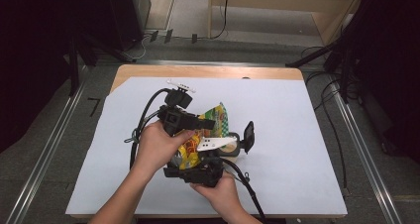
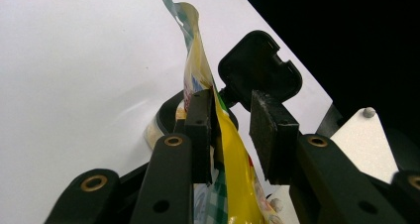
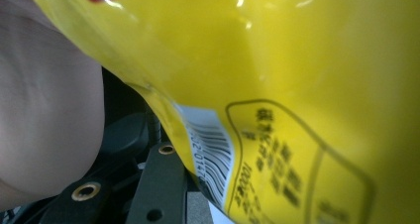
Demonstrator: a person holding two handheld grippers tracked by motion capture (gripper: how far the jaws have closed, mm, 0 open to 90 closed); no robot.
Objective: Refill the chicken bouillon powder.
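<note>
— Two grippers meet over one yellow snack bag [image 1: 200, 142], held up above the white sheet [image 1: 297, 144] near the table's middle. Where does each one grip?

— From the high view, the left gripper [image 1: 210, 123] reaches across the bag's upper part, while the right gripper [image 1: 198, 172] sits under its lower end, both hands close together.

— And the jaws?

— In the left gripper view the bag's edge [image 2: 233, 159] stands between narrow jaws; one pad [image 2: 200, 135] lies against the foil, the other pad [image 2: 272, 135] stands just off it. In the right gripper view the bag [image 3: 297, 85], barcode showing, covers the jaws, so I cannot tell their state.

— Anything else nearby?

— Just past the bag, a small container [image 1: 233, 145] with a black flip lid [image 1: 248, 135] sits on the sheet.
</note>
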